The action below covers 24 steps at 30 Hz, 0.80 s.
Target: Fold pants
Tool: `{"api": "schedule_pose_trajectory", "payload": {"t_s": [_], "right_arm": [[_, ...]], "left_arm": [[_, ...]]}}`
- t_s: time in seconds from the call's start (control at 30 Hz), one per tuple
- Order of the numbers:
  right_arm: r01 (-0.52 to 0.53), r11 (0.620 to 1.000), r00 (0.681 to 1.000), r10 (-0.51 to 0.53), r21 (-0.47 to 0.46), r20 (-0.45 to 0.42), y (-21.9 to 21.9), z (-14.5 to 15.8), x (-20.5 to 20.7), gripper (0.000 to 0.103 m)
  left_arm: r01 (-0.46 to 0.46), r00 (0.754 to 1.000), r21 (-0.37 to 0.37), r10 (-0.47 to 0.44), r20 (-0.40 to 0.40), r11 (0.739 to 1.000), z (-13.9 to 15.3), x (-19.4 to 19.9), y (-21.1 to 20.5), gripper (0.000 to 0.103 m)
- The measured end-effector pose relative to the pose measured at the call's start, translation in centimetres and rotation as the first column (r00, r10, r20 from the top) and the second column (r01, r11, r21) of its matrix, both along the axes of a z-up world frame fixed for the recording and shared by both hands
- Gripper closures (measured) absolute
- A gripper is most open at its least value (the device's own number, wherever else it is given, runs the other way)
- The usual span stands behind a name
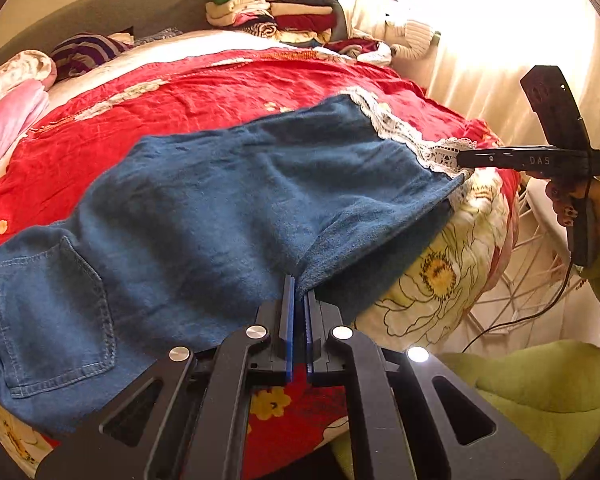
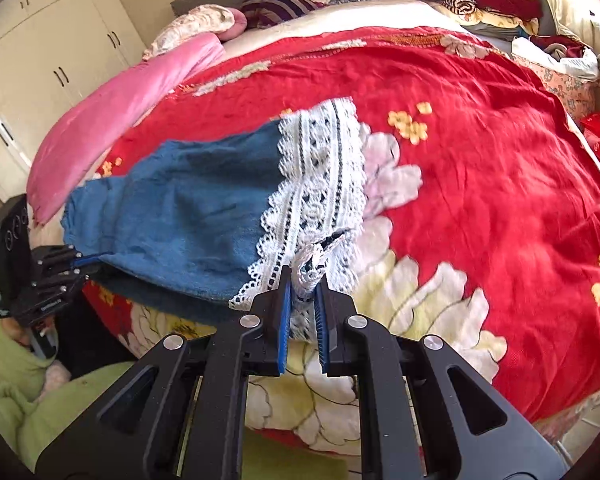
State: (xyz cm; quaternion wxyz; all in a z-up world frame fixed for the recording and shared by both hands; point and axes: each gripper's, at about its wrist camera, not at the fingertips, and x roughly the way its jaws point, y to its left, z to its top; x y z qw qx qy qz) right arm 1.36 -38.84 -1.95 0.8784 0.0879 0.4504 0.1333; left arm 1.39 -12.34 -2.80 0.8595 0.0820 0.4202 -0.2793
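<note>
Blue denim pants (image 1: 228,208) spread on red floral bedspread (image 1: 172,92), leg edge pinched by closed left gripper (image 1: 298,280), lace cuff (image 2: 320,184) clamped in right gripper (image 2: 303,280)

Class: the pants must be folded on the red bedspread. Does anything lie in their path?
Nothing visible does. Both claws already grip the pants, and the bedspread beyond them is bare.

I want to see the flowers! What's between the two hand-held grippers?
The pants stretch between them: left hand-held gripper to right hand-held gripper, in the left wrist view.
</note>
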Motion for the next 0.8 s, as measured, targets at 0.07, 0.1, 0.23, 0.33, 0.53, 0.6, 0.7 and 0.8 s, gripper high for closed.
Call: {"api": "schedule_pose_trajectory", "payload": {"t_s": [0.07,0.1,0.23,0.33,0.53,0.6,0.7,0.8], "right_arm": [[0.0,1.0,1.0,-0.001,-0.024,-0.018,0.1,-1.3,0.1,0.097],[0.005,1.0,1.0,-0.005,-0.029,-0.029,0.1,-1.7,0.1,0.096],[0.025,0.995,1.0,-0.025,-0.095,-0.003,0.0,-0.6,-0.6,0.082],[-0.022,0.98,0.987,0.052,-0.196,0.15,1.6,3.0,-2.0,0.081],[-0.383,0.862,0.886,0.445,-0.333,0.133,10.4,1.9,-3.4,0.079],[-0.434,0.822,0.859,0.501,-0.369,0.107,12.6,0.7,-3.3,0.079],[-0.444,0.826,0.884,0.467,-0.348,-0.018,13.1,-2.1,-1.6,0.079],[-0.452,0.839,0.887,0.46,-0.304,-0.049,12.4,-3.0,-1.1,0.079]], "left_arm": [[0.009,1.0,0.027,-0.009,-0.01,1.0,-0.7,-0.1,-0.4,0.099],[0.01,1.0,0.033,-0.01,-0.013,0.999,-0.9,-0.2,-0.5,0.099],[0.005,1.0,0.039,-0.005,-0.02,0.999,-1.2,-0.2,-0.5,0.099],[0.001,1.0,0.033,0.0,-0.021,0.999,-1.2,0.0,-0.5,0.099],[-0.001,1.0,0.036,0.001,-0.017,0.999,-1.2,-0.2,-0.5,0.099],[0.001,1.0,0.035,0.0,-0.018,0.999,-1.2,-0.3,-0.4,0.098],[0.007,1.0,0.036,-0.006,-0.027,0.999,-1.1,-0.5,-0.2,0.09],[0.004,1.0,0.002,-0.004,-0.021,1.0,0.0,-1.0,0.9,0.062]]}}
